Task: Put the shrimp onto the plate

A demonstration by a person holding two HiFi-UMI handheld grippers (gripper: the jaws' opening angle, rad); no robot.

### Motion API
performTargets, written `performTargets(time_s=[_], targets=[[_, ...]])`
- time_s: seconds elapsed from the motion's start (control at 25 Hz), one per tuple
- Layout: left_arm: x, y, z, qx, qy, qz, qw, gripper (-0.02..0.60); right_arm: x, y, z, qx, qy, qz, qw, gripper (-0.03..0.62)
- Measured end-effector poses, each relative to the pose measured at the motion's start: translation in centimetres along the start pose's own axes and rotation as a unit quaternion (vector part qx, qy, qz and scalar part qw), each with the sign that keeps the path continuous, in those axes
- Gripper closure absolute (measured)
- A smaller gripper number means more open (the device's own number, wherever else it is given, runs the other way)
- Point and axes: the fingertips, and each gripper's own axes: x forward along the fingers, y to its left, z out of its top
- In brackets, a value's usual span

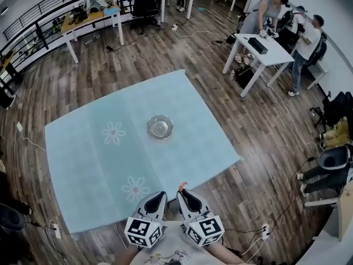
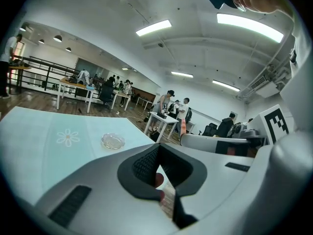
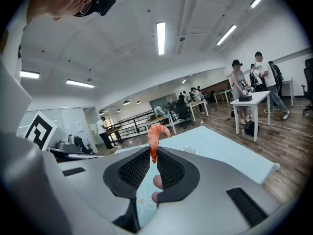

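Here, curled orange shrimp (image 3: pixel 156 135) in right claw (image 3: pixel 153 154).

In the head view the right gripper (image 1: pixel 184 192) covers most of the shrimp (image 1: pixel 182 185); only an orange tip shows at its 12 o'clock. In the right gripper view the shrimp's lower end disappears between the jaws. The person's forearms (image 1: pixel 227 254) run off the 6 o'clock edge. The glass plate (image 1: pixel 160 126) is too small to read.
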Motion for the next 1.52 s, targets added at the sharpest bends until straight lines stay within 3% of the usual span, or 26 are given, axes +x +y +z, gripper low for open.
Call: performTargets(time_s=[0.4, 0.76, 1.16, 1.32, 1.52], targets=[[6.9, 3.9, 3.6, -0.029, 0.002, 0.059, 0.9979, 0.574, 6.8, -5.0, 4.0, -0.004, 0.018, 0.052, 0.998, 0.531], [12.6, 5.5, 7.0, -0.038, -0.022, 0.115, 0.9923, 0.574, 12.5, -10.4, 6.7, -0.016, 0.035, 0.102, 0.994, 0.531], [17.6, 6.8, 6.2, -0.068, -0.029, 0.186, 0.9797, 0.574, 17.6, -15.7, 5.1, -0.022, 0.078, 0.157, 0.984, 0.531], [17.9, 6.7, 7.3, -0.087, -0.015, 0.206, 0.9746, 0.574, 19.1, -15.9, 4.7, -0.026, 0.096, 0.172, 0.980, 0.531], [17.2, 8.9, 7.1, -0.109, -0.028, 0.234, 0.9658, 0.574, 21.1, -14.1, 4.2, -0.037, 0.108, 0.205, 0.972, 0.531]])
